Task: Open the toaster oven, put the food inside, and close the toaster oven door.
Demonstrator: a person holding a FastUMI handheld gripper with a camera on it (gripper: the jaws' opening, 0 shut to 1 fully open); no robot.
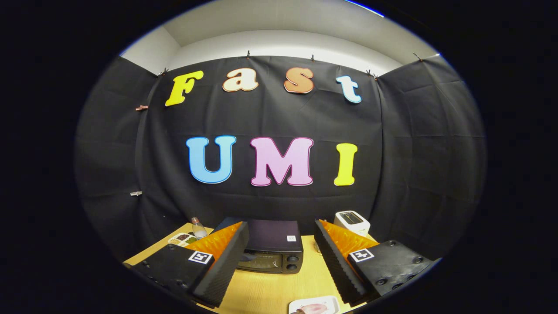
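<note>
Toaster oven (272,250) on table (270,292) ahead between spread fingers of gripper (281,261); food plate (314,305) nearer; toaster (352,222) behind right; bottle (199,228) and compartment tray (182,239) behind left.

Black cloth wall (279,117) pinned with clips, wrapping booth at 9, 12 and 3 o'clock. White wall (283,41) and ceiling above at 12. Wooden table (270,292) at 6, evenly lit.

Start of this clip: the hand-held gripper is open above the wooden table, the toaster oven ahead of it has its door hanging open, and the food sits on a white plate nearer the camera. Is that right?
Not quite. In the gripper view the toaster oven has its door closed, not hanging open. The rest holds: the hand-held gripper is open above the wooden table, and the food sits on the white plate.
</note>
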